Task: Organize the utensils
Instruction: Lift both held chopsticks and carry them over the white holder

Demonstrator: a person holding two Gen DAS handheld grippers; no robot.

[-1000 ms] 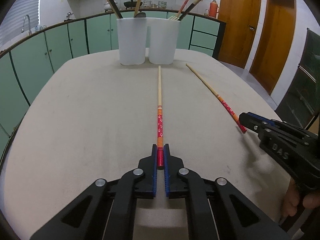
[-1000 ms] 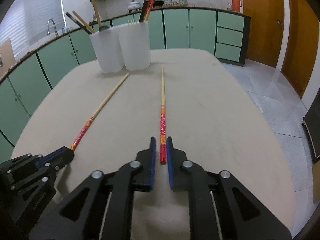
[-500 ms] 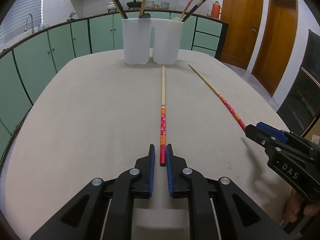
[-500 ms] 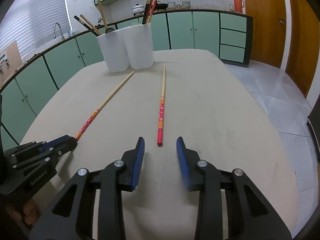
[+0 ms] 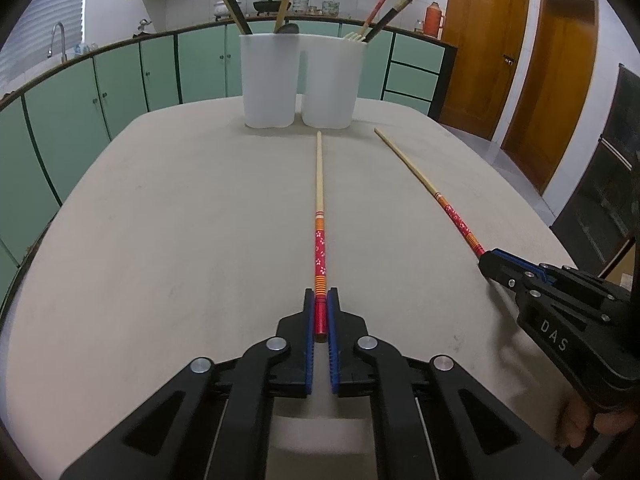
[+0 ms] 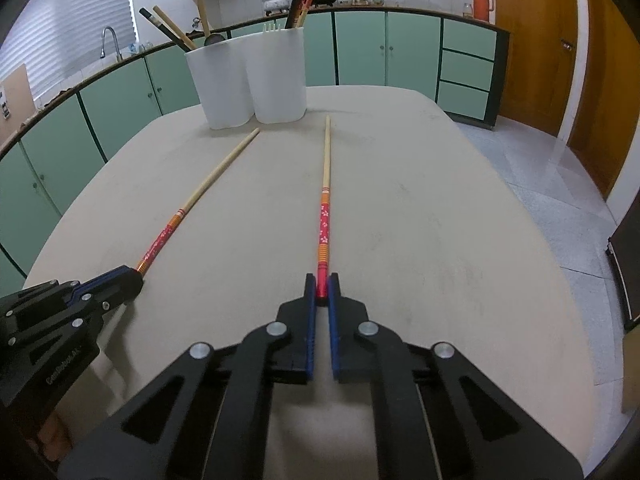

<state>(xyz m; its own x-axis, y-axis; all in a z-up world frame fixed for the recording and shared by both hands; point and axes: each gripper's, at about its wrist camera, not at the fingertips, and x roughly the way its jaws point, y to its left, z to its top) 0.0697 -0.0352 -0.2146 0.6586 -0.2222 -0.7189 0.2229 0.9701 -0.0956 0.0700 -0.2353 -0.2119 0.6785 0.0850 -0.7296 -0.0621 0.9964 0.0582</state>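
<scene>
Two long chopsticks with red and orange handles lie on the beige table. My left gripper (image 5: 320, 300) is shut on the red end of the left chopstick (image 5: 319, 184), which also shows in the right wrist view (image 6: 208, 188). My right gripper (image 6: 321, 284) is shut on the red end of the right chopstick (image 6: 326, 176), which also shows in the left wrist view (image 5: 420, 176). Two white holders (image 5: 270, 80) (image 5: 332, 82) with several utensils stand at the far end; they also show in the right wrist view (image 6: 218, 84) (image 6: 278, 76).
The beige table (image 5: 180, 220) has rounded edges. Green cabinets (image 5: 120, 84) run behind it and along the left. Wooden doors (image 5: 484, 40) are at the right. A dark appliance (image 5: 616, 184) stands beside the table's right side.
Both grippers moved forward and closed on the red ends of their chopsticks. The right gripper was wide open half a second ago.
</scene>
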